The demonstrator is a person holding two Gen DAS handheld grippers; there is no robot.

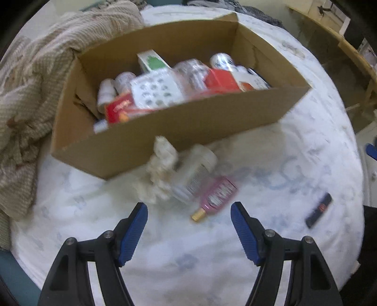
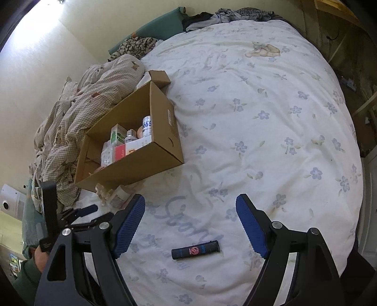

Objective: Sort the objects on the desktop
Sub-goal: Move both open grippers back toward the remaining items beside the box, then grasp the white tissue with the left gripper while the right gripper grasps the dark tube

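A cardboard box [image 1: 183, 131] [image 2: 150, 160] holding several bottles and packets sits on the white floral bedsheet. In front of it lie a crumpled white tissue [image 1: 160, 171], a clear plastic jar [image 1: 195, 174] on its side and a pink bottle with a gold cap [image 1: 215, 197]. My left gripper [image 1: 189, 209] is open just short of the pink bottle, with nothing between its fingers. A black tube [image 2: 195, 250] [image 1: 318, 210] lies on the sheet to the right. My right gripper [image 2: 190, 207] hangs open above the black tube. The left view is blurred.
A rumpled beige checked blanket [image 1: 30, 98] [image 2: 77, 113] is heaped against the box's left side. Dark clothes [image 2: 226, 14] and a green pillow [image 2: 160, 28] lie at the head of the bed. Wooden furniture [image 1: 348, 54] stands past the right edge.
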